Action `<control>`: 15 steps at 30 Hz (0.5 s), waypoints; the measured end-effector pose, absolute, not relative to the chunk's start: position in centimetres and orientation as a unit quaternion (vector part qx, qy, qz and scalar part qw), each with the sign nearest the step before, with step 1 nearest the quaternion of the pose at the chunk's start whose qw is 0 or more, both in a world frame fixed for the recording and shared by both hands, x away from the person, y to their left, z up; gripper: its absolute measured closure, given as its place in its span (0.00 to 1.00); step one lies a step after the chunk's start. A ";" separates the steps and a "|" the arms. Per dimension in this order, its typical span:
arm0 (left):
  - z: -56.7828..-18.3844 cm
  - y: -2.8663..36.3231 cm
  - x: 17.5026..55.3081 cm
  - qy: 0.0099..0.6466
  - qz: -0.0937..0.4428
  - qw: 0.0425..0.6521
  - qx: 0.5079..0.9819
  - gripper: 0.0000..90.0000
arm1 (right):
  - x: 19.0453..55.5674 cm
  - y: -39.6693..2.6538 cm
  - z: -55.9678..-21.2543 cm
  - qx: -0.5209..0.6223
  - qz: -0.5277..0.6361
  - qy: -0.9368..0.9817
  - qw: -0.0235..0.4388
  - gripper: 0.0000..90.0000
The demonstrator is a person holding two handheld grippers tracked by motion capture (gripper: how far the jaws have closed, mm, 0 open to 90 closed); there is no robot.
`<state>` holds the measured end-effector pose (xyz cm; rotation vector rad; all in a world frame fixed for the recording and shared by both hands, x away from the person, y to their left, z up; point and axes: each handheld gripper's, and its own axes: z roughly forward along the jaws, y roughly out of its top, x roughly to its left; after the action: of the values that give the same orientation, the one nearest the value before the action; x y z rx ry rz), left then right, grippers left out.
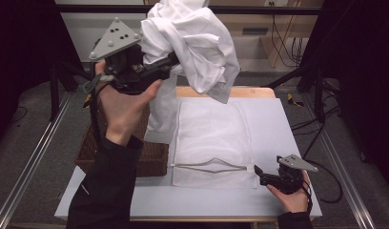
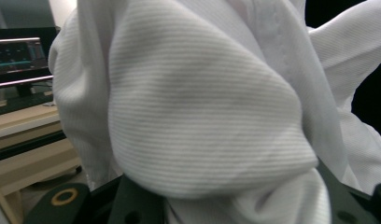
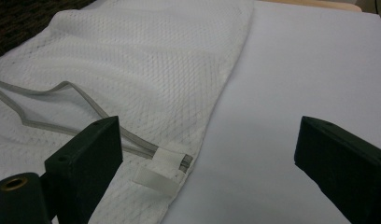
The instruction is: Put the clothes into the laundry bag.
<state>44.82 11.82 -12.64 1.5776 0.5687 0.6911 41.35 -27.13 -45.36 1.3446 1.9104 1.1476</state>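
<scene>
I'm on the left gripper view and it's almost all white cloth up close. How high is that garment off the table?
Observer: The left gripper holds the white garment bunched up well above the table; one end hangs down by the wicker basket.
Operator: Where's the mesh bag?
Observer: The white mesh bag lies flat on the table, below and in front of the garment, with its zipper opening slightly gaping at the near end.
Operator: And the other gripper?
Observer: The right gripper is low at the bag's near right corner, jaws open, with the zipper's end tab between them, not pinched.
</scene>
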 end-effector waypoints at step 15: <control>-15.3 4.9 46.0 0.221 0.256 0.610 0.717 0.69 | 41.2 -27.8 -45.4 0.506 0.428 0.701 0.264 0.11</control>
<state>46.02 4.91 -15.34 1.6541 0.5092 0.5911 41.16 -27.83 -45.37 1.3690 1.8944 1.1568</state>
